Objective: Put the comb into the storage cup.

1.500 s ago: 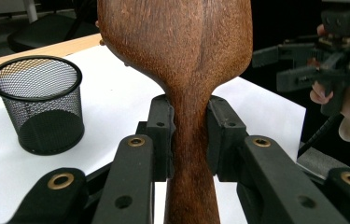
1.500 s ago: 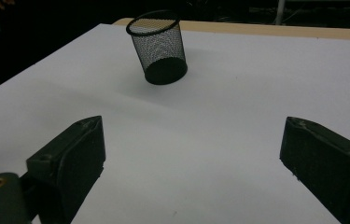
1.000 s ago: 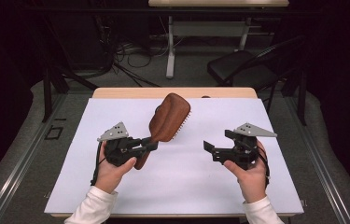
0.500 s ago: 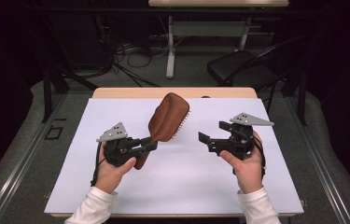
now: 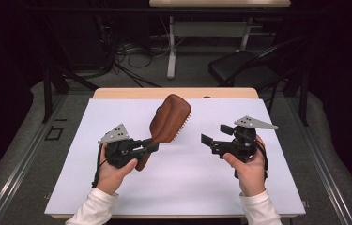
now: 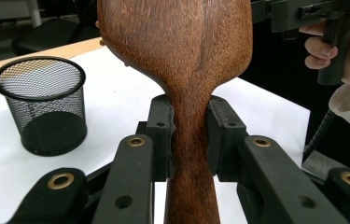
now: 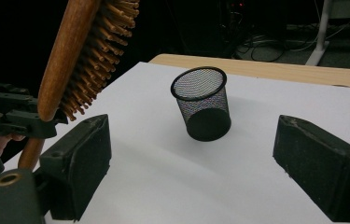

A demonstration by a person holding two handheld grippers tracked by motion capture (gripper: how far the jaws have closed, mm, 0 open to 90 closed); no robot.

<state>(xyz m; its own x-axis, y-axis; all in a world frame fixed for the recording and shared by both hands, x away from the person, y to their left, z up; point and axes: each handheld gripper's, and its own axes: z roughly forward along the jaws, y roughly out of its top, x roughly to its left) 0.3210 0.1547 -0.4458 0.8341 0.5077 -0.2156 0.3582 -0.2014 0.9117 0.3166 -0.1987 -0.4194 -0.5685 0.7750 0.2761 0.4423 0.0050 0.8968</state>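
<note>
Hairbrush (image 5: 170,119) clamped by its neck in my left gripper (image 5: 151,146).

My left jaws press both sides of the wooden handle, the head rising past them, bristles facing my right gripper (image 5: 213,135). That one's jaws stand apart with nothing between them and have just been closing a little. A mesh cup (image 7: 202,103) stands on the white sheet (image 7: 172,186) beyond them.

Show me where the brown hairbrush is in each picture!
High view: the hairbrush is left of centre, tilted up over the white sheet, its handle in the left tongs.
Left gripper view: hairbrush in the centre, its back facing the camera, reaching the top edge.
Right gripper view: hairbrush at top left, bristles pointing right.
Shared landmark: the white sheet below it.
</note>
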